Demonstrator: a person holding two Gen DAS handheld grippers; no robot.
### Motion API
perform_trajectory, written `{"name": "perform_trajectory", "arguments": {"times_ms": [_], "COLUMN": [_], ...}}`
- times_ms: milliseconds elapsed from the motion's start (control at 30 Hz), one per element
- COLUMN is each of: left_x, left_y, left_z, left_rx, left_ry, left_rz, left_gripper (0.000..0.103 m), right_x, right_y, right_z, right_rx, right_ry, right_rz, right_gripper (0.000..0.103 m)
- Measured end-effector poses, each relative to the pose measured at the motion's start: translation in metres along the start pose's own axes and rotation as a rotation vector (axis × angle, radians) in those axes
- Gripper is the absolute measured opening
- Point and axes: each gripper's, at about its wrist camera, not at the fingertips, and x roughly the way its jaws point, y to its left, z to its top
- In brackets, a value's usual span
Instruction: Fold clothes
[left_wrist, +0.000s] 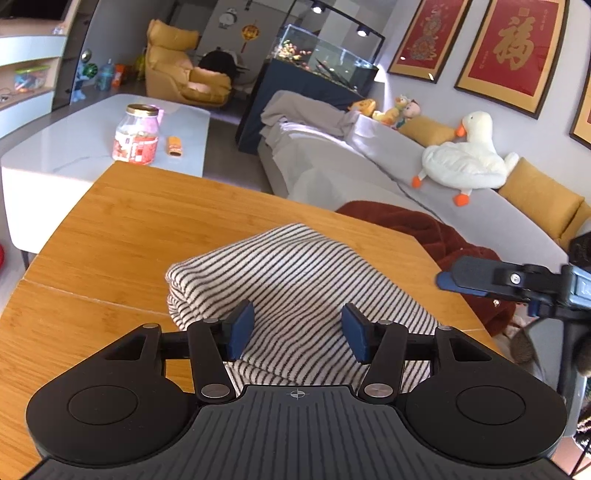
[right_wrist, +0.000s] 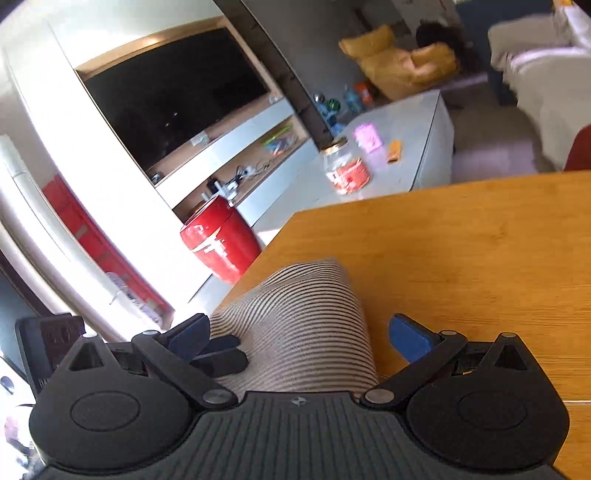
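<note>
L wrist view:
garment: striped black/white cloth (left_wrist: 291, 280), folded into a thick bundle, lying on wooden tabletop (left_wrist: 122, 236), towards its right half
L gripper (left_wrist: 297, 330): fingers spread apart, blue pads either side of cloth's near part, above it; contact w/ fabric can't tell; nothing clamped
R gripper (left_wrist: 448, 280): comes in from right edge, seen side-on, tip past the cloth's right edge, over tabletop edge; finger gap not readable in this view
bg: low white table (left_wrist: 74, 147) behind tabletop w/ glass jar (left_wrist: 137, 134) + small orange item (left_wrist: 174, 146); grey sofa (left_wrist: 369, 170) w/ duck plush (left_wrist: 467, 158); rust-red fabric (left_wrist: 424, 229) off tabletop's far right edge

R wrist view:
garment: same striped cloth (right_wrist: 306, 325), motion-blurred, at tabletop's (right_wrist: 461, 258) left edge, running under the gripper body
R gripper (right_wrist: 297, 338): fingers wide apart, cloth between them; right finger clear of the cloth, over bare wood; not gripping
L gripper: dark finger tips (right_wrist: 221, 354) poke in from left, against cloth's left side
bg: TV (right_wrist: 173, 92) in wall unit, red drum-shaped container (right_wrist: 221, 240) on floor, jar (right_wrist: 345, 168) on the low white table
</note>
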Motion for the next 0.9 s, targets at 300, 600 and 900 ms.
{"name": "perform_trajectory", "arguments": {"times_ms": [300, 600, 900], "left_x": [-0.004, 0.002, 0.014], "left_y": [0.009, 0.014, -0.009], "left_z": [-0.005, -0.008, -0.007], "left_rx": [0.001, -0.037, 0.049], "left_ry": [-0.013, -0.019, -0.007], "left_rz": [-0.038, -0.100, -0.068], "left_gripper": [0.058, 0.068, 0.075], "right_x": [0.089, 0.056, 0.010], "right_y": [-0.024, -0.027, 0.008], "right_z": [0.018, 0.006, -0.028], "right_rx": [0.195, -0.008, -0.294], "right_ry": [0.305, 0.132, -0.052], "right_rz": [0.128, -0.073, -0.281], "right_gripper": [0.100, 0.100, 0.103]}}
